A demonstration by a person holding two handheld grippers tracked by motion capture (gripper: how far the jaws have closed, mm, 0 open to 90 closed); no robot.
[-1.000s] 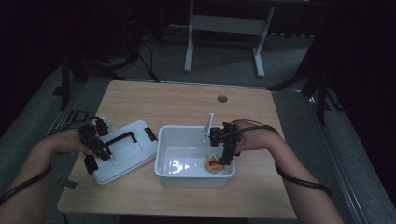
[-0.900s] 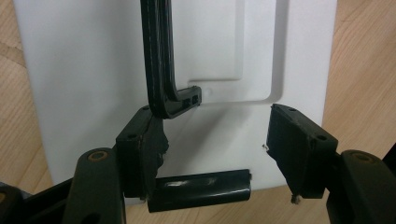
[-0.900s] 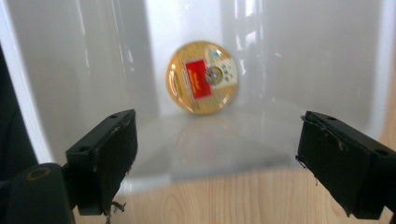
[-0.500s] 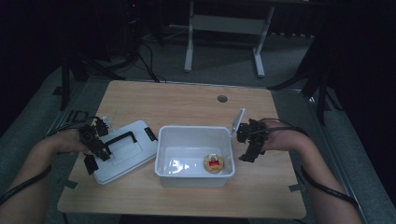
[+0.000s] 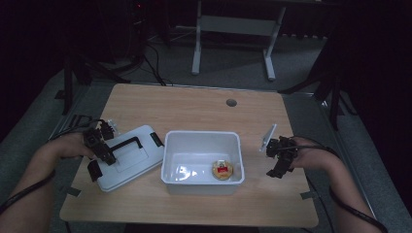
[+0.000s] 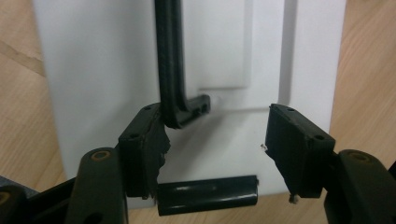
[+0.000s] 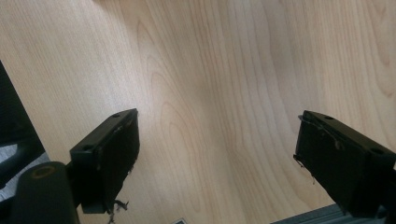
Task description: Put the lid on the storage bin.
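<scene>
The white lid (image 5: 127, 156) lies flat on the worktop (image 5: 194, 109) at about nine o'clock from the open white box (image 5: 202, 141), its near edge just beside the box's left wall. The left gripper (image 5: 99, 150) sits over the lid with its fingers (image 6: 142, 140) half open; the left finger touches the corner of the black handle (image 6: 173, 60), but nothing is pinched between them. The right gripper (image 5: 278, 158) hovers at three o'clock from the box, over bare wood, fingers (image 7: 109, 154) spread wide and empty.

A round snack pack (image 5: 222, 170) rests inside the box toward its five o'clock corner.

The step in hand looks like taking the lid by its handle. To do it well, the fingers should centre on the handle bar, not its corner, and close fully before lifting, so the lid comes up level.

The lid's lower left corner, with a black latch (image 5: 94, 170), sits near the worktop's front-left edge, so any slide should go toward the box, not outward. There is open room at twelve o'clock behind the box and around the right gripper.
</scene>
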